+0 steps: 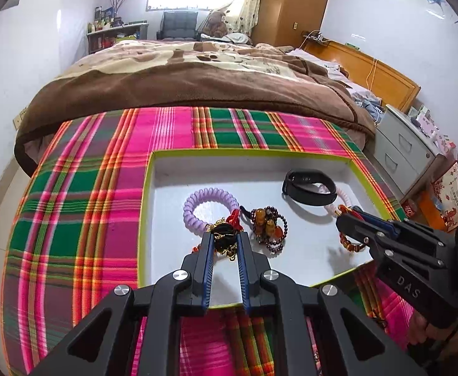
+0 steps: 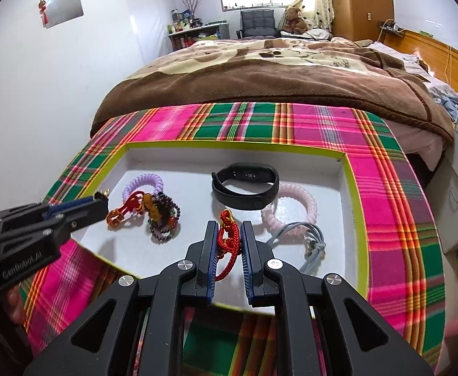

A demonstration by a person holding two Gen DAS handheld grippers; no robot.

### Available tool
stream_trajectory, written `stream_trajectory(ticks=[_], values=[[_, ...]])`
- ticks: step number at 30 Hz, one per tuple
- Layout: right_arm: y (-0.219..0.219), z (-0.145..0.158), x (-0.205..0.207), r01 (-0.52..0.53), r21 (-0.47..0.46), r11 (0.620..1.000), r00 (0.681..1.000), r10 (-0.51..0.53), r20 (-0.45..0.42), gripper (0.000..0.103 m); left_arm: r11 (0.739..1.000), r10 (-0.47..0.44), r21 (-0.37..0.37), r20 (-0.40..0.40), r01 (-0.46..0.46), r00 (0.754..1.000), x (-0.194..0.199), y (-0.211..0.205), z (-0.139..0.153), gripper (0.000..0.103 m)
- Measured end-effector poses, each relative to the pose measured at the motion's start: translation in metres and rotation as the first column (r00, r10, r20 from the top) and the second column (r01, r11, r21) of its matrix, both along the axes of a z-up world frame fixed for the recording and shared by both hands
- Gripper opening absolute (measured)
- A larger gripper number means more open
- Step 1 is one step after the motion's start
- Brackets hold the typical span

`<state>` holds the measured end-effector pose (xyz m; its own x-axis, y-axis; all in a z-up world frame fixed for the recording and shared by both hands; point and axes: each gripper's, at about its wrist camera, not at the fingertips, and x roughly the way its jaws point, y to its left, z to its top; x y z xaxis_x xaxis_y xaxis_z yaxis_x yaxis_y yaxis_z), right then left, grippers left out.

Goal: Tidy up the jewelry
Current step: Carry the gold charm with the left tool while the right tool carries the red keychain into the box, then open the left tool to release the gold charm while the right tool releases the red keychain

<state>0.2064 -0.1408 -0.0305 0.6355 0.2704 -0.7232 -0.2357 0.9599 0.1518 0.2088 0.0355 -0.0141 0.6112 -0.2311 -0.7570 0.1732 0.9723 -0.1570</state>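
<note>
While both hover over the white green-rimmed tray [image 2: 351, 188], the left gripper [image 1: 225, 239] pinches a black-and-gold trinket [image 1: 224, 238] and the right gripper [image 2: 229, 232] pinches a red knotted cord [image 2: 229, 238].

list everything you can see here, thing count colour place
tray: 1, white with lime rim, on the plaid cloth
plaid cloth: 1, pink, green and orange, under the tray
fitness band: 1, black, far middle of tray
coil bracelet, lilac: 1, left part of tray
coil bracelet, pink: 1, right of the band
dark bead bracelet: 1, maroon with amber beads, tray centre
grey cord: 1, near right of tray
red knotted cord: 1, between the right jaws
black and gold piece: 1, between the left jaws
bed blanket: 1, brown and cream, beyond the cloth
left gripper: 1, black, jaws clamped on the black and gold piece
right gripper: 1, black, jaws clamped on the red cord
</note>
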Motion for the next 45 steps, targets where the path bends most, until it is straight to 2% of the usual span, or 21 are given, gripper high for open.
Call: stream_trajectory(ticks=[11,30,33,35,38,42,45], values=[[0.003,-0.010,0.009,-0.002,-0.025,1.000,1.000,0.001,-0.020,0.015,1.000,-0.011,-0.001,-0.030,0.011,0.999,0.006,-0.006,-0.014,0.015],[0.003,-0.017,0.012,0.007,-0.046,0.999,0.999,-0.009,-0.041,0.015,1.000,-0.016,0.007,-0.052,0.017,0.999,0.005,-0.011,-0.019,0.015],[0.004,-0.017,0.012,0.007,-0.045,0.999,0.999,-0.009,-0.043,0.016,1.000,-0.021,0.002,-0.052,0.021,0.998,0.004,-0.012,-0.018,0.017],[0.004,-0.017,0.012,0.009,-0.044,0.999,0.999,-0.011,-0.043,0.017,1.000,-0.021,0.006,-0.051,0.021,0.998,0.004,-0.012,-0.018,0.024],[0.004,-0.016,0.011,0.013,-0.041,0.999,0.999,-0.015,-0.043,0.021,1.000,-0.019,0.004,-0.051,0.020,0.998,0.002,-0.012,-0.017,0.026],[0.001,-0.014,0.009,0.019,-0.023,1.000,0.999,-0.020,-0.039,0.037,1.000,-0.022,0.007,-0.043,0.022,0.999,-0.001,-0.013,-0.014,0.027],[0.001,-0.012,0.007,0.021,-0.022,1.000,0.999,-0.021,-0.034,0.037,1.000,-0.024,0.008,-0.041,0.024,0.999,-0.003,-0.014,-0.012,0.029]])
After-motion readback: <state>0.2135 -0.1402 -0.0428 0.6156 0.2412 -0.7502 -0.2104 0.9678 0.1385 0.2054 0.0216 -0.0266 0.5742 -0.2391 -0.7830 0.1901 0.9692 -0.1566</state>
